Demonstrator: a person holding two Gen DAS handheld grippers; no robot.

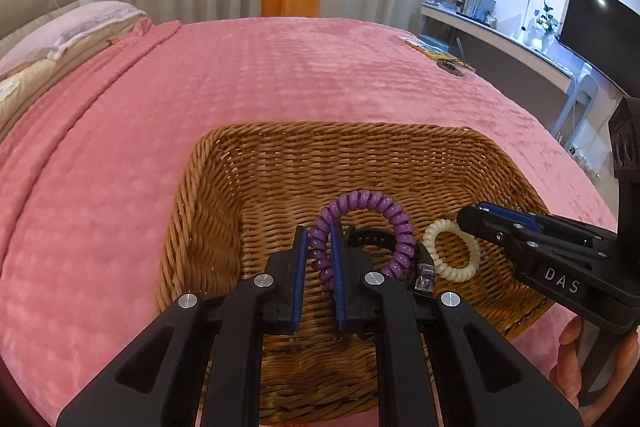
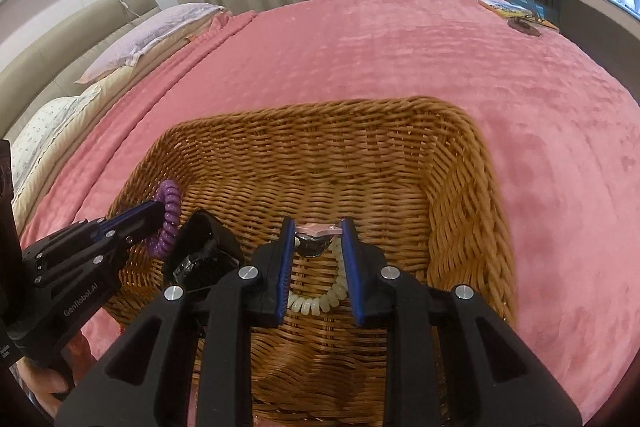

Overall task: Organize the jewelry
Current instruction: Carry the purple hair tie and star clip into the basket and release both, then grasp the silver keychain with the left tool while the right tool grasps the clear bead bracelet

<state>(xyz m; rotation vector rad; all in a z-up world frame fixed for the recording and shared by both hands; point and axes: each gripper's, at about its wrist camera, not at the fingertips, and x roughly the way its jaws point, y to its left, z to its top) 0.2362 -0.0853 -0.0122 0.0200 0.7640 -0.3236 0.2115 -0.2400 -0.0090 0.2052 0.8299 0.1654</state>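
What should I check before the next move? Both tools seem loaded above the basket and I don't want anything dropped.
1. Left tool closed on purple coil band: ok.
2. Right tool gripping pink-and-silver piece at its tips: ok, hold looks thin.
3. Both loads over wicker basket: ok.
4. Cream coil band lying free in basket, apart from the purple one: ok.
5. Black strap item clear of the purple band: cannot tell.

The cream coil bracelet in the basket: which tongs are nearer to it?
Right. The right tongs hang directly over the cream coil bracelet, pinching a small pink piece. The left tongs are off to its left, clamped on the purple coil bracelet.
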